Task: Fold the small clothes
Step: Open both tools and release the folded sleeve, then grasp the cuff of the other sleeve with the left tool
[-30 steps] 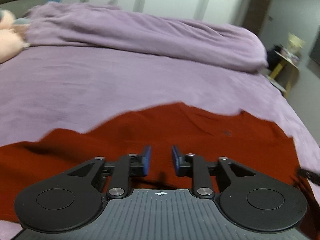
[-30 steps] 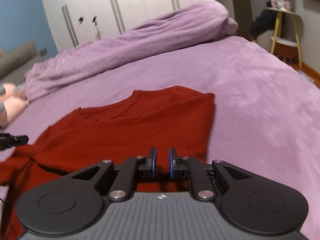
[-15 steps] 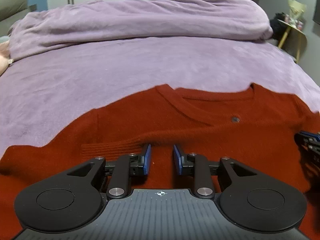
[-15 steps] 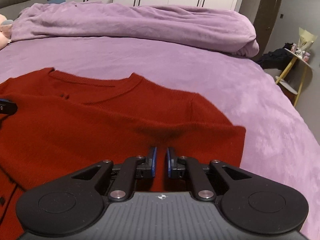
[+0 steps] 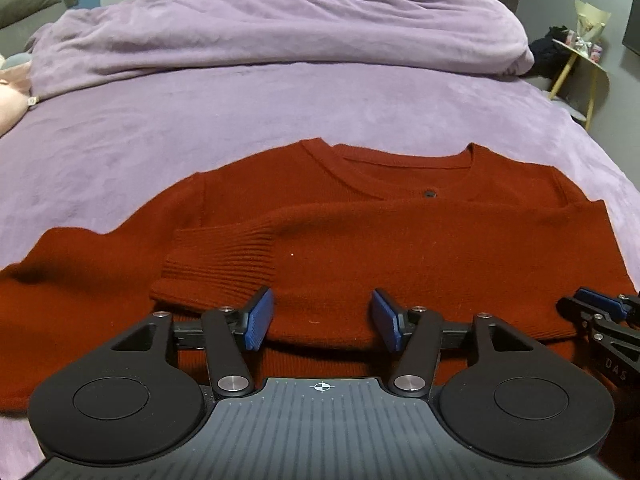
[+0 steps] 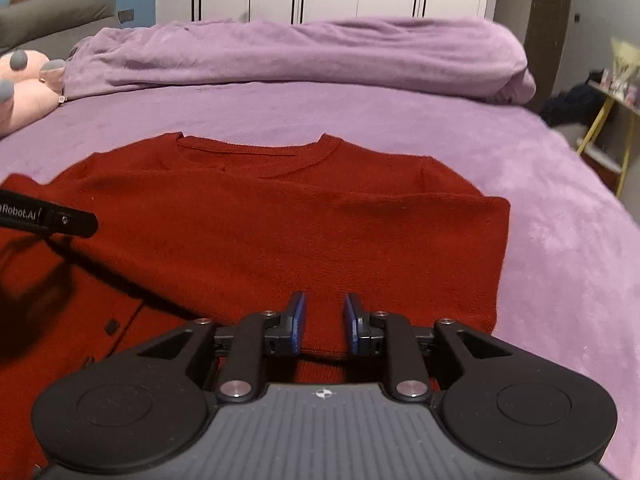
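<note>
- Lower centre of both views: red cardigan (image 5: 400, 240) flat on purple bed (image 5: 280, 112), right sleeve (image 5: 224, 264) now folded across chest; sleeve fold looks done.
- Left gripper (image 5: 322, 320): jaws just opened, well apart, sleeve released, no pad pressing.
- Right gripper (image 6: 324, 324): jaws just eased slightly apart over the near fold edge, clamping nothing.
- Left sleeve unfolded, probably next.

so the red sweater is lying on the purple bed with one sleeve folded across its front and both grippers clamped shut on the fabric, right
Not quite. The red sweater does lie on the purple bed with its sleeve folded across the front, but neither gripper is clamped on it. The left wrist view shows the left gripper open, its jaws having just opened; the right wrist view shows the right gripper slightly parted too, pads off the fabric.
</note>
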The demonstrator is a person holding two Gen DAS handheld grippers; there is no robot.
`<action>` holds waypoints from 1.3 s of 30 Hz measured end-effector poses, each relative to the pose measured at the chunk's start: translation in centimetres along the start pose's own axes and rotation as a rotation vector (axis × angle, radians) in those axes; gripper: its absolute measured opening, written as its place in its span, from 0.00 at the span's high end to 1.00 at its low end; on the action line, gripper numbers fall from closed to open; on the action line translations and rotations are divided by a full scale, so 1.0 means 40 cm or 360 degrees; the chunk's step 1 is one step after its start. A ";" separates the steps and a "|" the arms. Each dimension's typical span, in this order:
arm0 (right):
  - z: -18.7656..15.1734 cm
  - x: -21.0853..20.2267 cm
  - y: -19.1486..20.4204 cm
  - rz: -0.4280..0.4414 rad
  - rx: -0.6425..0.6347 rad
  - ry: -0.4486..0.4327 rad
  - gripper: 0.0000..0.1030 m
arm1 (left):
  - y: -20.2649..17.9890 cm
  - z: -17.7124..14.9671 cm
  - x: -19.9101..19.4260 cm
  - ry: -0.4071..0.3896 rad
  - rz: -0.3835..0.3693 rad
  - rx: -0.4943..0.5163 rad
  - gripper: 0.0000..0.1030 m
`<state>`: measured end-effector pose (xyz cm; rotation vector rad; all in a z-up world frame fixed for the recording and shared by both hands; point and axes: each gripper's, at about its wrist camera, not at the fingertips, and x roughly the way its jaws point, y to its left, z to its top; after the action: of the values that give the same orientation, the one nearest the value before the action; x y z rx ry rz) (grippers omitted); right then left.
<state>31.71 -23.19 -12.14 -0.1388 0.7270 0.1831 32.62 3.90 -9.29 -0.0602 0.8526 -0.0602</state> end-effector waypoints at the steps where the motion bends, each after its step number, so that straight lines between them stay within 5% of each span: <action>1: 0.001 0.000 0.004 -0.0012 -0.0005 0.0001 0.80 | 0.001 0.001 -0.001 0.0008 0.0000 -0.0012 0.40; 8: -0.002 0.000 0.023 -0.0044 -0.0081 0.0003 0.80 | 0.005 -0.011 -0.012 0.0026 0.0010 0.0004 0.39; 12: -0.008 -0.008 0.020 -0.0040 -0.0107 -0.0008 0.78 | 0.027 -0.016 -0.036 0.0087 0.0008 -0.0057 0.28; 17: -0.010 -0.089 0.029 -0.0134 -0.0043 0.0066 0.42 | 0.161 -0.093 -0.152 0.0063 -0.0106 -0.0434 0.25; 20: -0.070 -0.179 0.014 0.0115 0.0182 0.0099 0.38 | 0.309 -0.172 -0.252 -0.0054 -0.0114 -0.0734 0.24; 23: -0.145 -0.255 0.014 0.0241 0.0335 0.0097 0.38 | 0.482 -0.255 -0.321 -0.0158 0.0004 -0.1073 0.24; 26: -0.184 -0.298 0.018 0.0252 0.0407 0.0099 0.38 | 0.640 -0.329 -0.346 -0.0187 0.0099 -0.1404 0.31; 30: -0.175 -0.300 0.019 0.0259 0.0451 0.0127 0.38 | 0.804 -0.404 -0.352 -0.0307 0.0066 -0.1748 0.52; 35: -0.158 -0.297 0.022 0.0254 0.0510 0.0150 0.39 | 0.933 -0.468 -0.331 -0.0465 -0.0013 -0.2090 0.70; 37: -0.159 -0.295 0.030 0.0248 0.0496 0.0164 0.39 | 0.973 -0.492 -0.317 -0.0501 -0.0017 -0.2206 0.89; 39: -0.163 -0.295 0.039 0.0238 0.0482 0.0170 0.38 | 1.005 -0.514 -0.305 -0.0542 -0.0055 -0.2303 0.89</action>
<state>18.51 -24.28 -9.12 0.1961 0.8634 0.2069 10.28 44.29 -16.76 -1.3994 0.4034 0.5340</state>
